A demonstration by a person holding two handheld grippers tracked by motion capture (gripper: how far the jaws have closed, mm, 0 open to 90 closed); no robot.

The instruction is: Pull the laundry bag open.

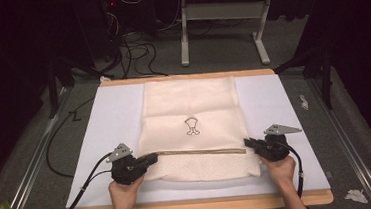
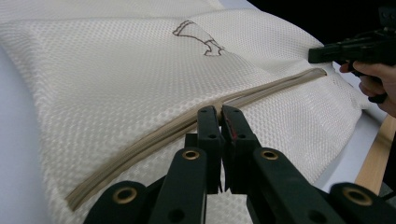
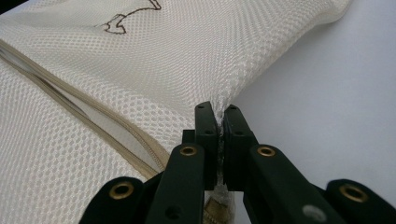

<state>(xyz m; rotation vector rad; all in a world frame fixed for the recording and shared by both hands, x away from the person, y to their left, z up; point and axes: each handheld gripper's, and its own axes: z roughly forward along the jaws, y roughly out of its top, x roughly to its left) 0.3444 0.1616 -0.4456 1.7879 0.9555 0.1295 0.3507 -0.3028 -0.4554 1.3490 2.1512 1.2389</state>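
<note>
Nearest you, your two hands come over the wooden front edge of the counter (image 1: 196, 207), each carrying one claw. Your left claw (image 1: 151, 159) is clenched on the tan zipper (image 1: 197, 152) of the one mesh laundry bag (image 1: 191, 111); in the left gripper view its jaws stand pressed together over the zipper band (image 2: 154, 135), though whether they pinch a pull tab or just the tape you cannot tell. Your right claw (image 1: 248, 142) is clenched on the bag's right edge, and in the right gripper view a ridge of white mesh (image 3: 220, 109) rises pinched between its jaws, just beside the zipper's end. The single bag lies flat on the one white sheet (image 1: 109, 115) that covers the counter, at its middle, with its long axis running away from you toward the far edge. The zipper crosses the bag's near part from side to side, between your two claws, and looks partly open along its length. One small brown printed mark (image 1: 191, 126) sits farther up the bag's middle. Beyond the counter, a grey stand (image 1: 222, 26) and loose black cables (image 1: 136, 50) rest on the floor.
</note>
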